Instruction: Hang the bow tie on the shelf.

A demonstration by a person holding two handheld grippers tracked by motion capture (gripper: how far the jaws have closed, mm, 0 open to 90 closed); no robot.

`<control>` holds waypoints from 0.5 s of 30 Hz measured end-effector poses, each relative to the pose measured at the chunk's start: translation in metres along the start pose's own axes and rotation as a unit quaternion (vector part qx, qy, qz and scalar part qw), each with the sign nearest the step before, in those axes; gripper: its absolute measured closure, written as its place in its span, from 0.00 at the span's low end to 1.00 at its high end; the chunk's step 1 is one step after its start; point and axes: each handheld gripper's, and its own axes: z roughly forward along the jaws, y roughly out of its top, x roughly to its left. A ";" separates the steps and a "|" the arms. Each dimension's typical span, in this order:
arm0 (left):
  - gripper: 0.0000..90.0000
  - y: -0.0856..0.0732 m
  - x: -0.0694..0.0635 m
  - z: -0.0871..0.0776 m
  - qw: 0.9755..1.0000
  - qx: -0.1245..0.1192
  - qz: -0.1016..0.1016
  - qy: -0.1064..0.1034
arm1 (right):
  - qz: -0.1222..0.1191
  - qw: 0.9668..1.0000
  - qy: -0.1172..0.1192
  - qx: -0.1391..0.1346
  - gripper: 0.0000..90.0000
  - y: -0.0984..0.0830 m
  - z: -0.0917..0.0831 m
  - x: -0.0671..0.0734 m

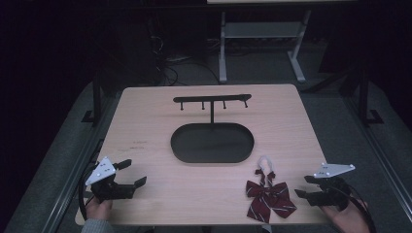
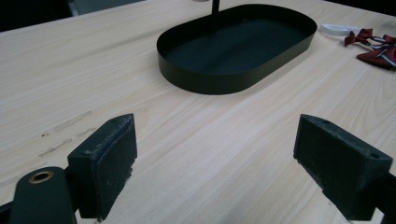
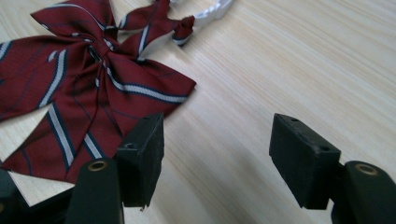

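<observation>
Dark red cloth with white and navy stripes is making up the bow tie [image 1: 269,196] that is lying flat on the pale wood worktop [image 1: 160,126], near its front edge and toward the person's right. A white neck band [image 1: 265,163] is looping out from the knot toward the middle of the worktop, and in the right gripper view the bow tie [image 3: 88,88] is spreading across the upper left, with the white band [image 3: 210,11] at the top edge. The right gripper [image 1: 313,187] is sitting just beside the bow tie on its right, apart from it, held in a hand [image 1: 347,218] at the front corner. Its jaws are standing wide apart and grasping nothing; in the right gripper view the gripper [image 3: 217,158] is showing bare wood between its two black pads, with one pad just at the hem of the cloth, and whether it is touching there cannot be told. The left gripper [image 1: 131,174] is resting well apart on the other side of the worktop, held in the left hand [image 1: 99,208], and its jaws are likewise released and empty; the left gripper view is showing the gripper [image 2: 215,158] with only wood grain between them. A black oval tray [image 1: 212,143] is lying at the middle of the worktop, and from its far side a thin post is rising to a black hook bar [image 1: 212,100]. In the left gripper view the tray [image 2: 210,79] is lying ahead of the open jaws, with the bow tie [image 2: 373,44] off at the right edge.
</observation>
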 end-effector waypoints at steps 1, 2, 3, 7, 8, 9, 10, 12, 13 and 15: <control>0.15 0.000 0.000 0.000 1.000 -0.001 0.001 0.000 | 0.001 1.000 0.002 -0.002 0.38 0.001 0.001 0.000; 0.15 0.000 -0.001 0.000 1.000 0.000 0.001 0.001 | -0.003 1.000 0.003 -0.001 0.38 0.002 0.002 0.000; 0.15 0.000 -0.001 0.000 1.000 0.001 0.000 0.001 | -0.001 1.000 0.004 -0.001 0.38 0.002 0.003 0.000; 0.15 -0.001 -0.001 -0.001 1.000 0.000 -0.003 0.002 | -0.003 1.000 0.008 0.003 0.38 0.003 0.003 0.001; 0.15 -0.001 -0.001 -0.002 1.000 -0.002 -0.002 0.001 | -0.005 1.000 0.010 0.004 0.38 0.005 0.003 0.003; 0.15 -0.001 -0.001 -0.002 1.000 -0.002 -0.002 0.001 | -0.005 1.000 0.010 0.005 0.38 0.007 0.003 0.003; 0.15 -0.001 -0.001 -0.003 1.000 -0.006 -0.005 0.000 | -0.004 1.000 0.014 0.003 0.38 0.009 0.004 0.004; 0.15 -0.001 0.000 -0.003 1.000 -0.004 -0.005 0.002 | -0.005 1.000 0.015 0.007 0.37 0.014 0.006 0.006; 0.15 -0.001 0.000 -0.003 1.000 -0.004 -0.005 0.002 | -0.005 1.000 0.015 0.007 0.37 0.014 0.006 0.006; 0.15 -0.001 0.000 -0.005 1.000 -0.008 -0.005 0.003 | -0.011 1.000 0.019 0.016 0.38 0.022 0.009 0.008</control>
